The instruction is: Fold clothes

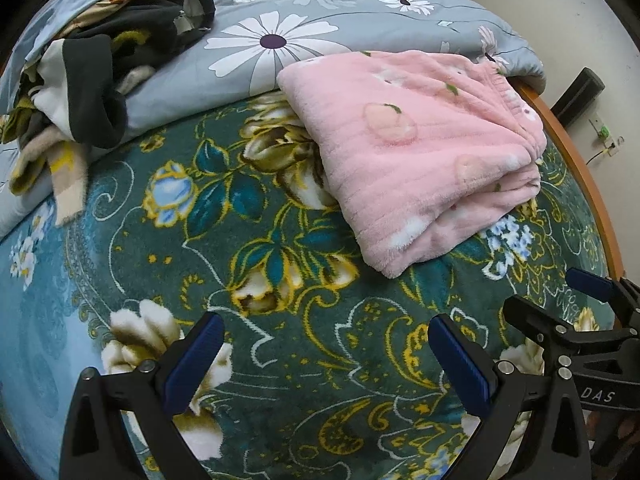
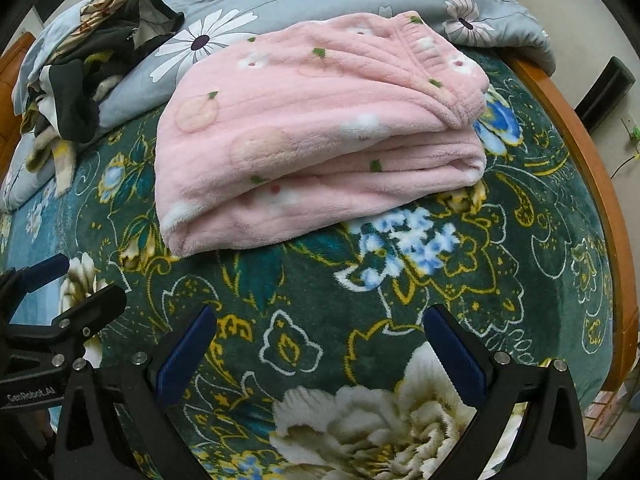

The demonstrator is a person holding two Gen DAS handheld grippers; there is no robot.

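Fleece, soft and bulky: folded pink fleece garment [image 2: 312, 128] rests on the green floral bed blanket [image 2: 304, 288]; both tongs [image 1: 326, 360] [image 2: 320, 350] gape empty; pinch its ribbed waistband.

wooden bed frame [image 2: 576, 128] against a pale wall [image 1: 580, 8].

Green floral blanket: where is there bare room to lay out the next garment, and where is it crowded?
The free patch is the green floral blanket between both open grippers, left and right, and the folded pink fleece garment. Another open strip lies left of the pink garment, below the grey daisy quilt. Crowded: the dark clothes pile at far left.
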